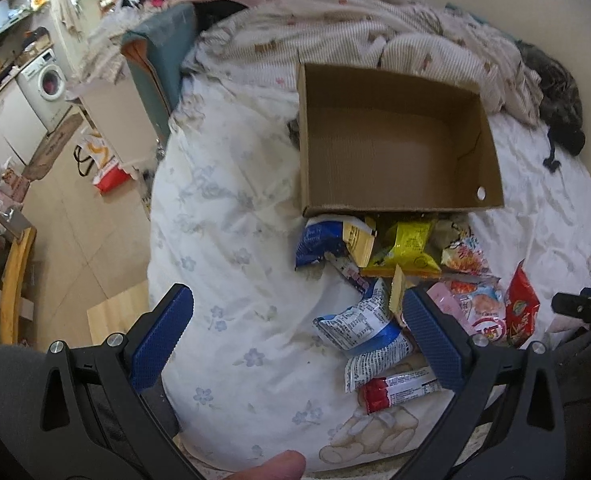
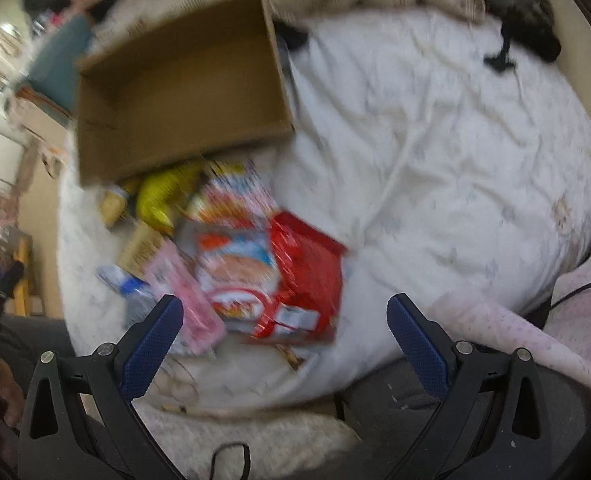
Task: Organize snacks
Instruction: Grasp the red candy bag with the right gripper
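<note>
An empty cardboard box (image 1: 391,140) (image 2: 175,96) lies on the white floral bedspread (image 1: 231,216). Several snack packets are piled in front of it: a yellow packet (image 1: 409,246) (image 2: 163,196), a blue bag (image 1: 319,242), a white and blue wrapper (image 1: 361,326), a red and white bar (image 1: 395,390) and a red bag (image 1: 521,310) (image 2: 307,276). My left gripper (image 1: 295,312) is open above the bedspread, left of the pile. My right gripper (image 2: 285,312) is open with the red bag between and beyond its fingers; that view is blurred.
A crumpled striped quilt (image 1: 375,28) and a dark garment (image 1: 559,96) lie behind the box. Left of the bed are a tiled floor (image 1: 75,248), a washing machine (image 1: 49,80), a red bag (image 1: 109,178) and wooden chairs (image 1: 7,280).
</note>
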Available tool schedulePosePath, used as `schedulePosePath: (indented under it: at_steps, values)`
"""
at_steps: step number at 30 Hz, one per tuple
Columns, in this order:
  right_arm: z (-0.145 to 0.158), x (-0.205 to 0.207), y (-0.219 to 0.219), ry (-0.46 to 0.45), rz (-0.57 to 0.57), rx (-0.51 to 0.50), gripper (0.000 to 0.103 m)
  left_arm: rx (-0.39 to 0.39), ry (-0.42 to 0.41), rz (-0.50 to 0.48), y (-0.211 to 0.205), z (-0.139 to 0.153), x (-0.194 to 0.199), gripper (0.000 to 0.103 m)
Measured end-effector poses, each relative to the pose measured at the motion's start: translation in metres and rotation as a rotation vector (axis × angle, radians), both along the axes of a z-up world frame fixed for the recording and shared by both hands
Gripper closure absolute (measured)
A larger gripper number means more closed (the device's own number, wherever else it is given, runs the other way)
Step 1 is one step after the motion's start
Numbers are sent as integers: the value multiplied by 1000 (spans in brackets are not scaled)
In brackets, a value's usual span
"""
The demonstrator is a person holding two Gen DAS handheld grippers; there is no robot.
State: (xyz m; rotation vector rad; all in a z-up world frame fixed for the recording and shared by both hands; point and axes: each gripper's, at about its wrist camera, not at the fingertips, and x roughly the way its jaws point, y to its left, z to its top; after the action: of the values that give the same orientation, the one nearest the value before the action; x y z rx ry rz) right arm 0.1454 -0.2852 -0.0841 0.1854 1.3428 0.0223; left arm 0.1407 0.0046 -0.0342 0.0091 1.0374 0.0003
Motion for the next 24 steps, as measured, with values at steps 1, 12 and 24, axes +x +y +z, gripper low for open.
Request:
schedulePosePath:
  at_steps: [1,12,24]
  values:
    - [-7,4,0,30,2,-7,0,2,7,1,0,-3,3,0]
    - [-83,28,8,255,0,-146,34,-56,114,31,10,-34,16,0]
    - [-30,14,-8,60,3,-70,69,-128,151,132,46,-37,23,0]
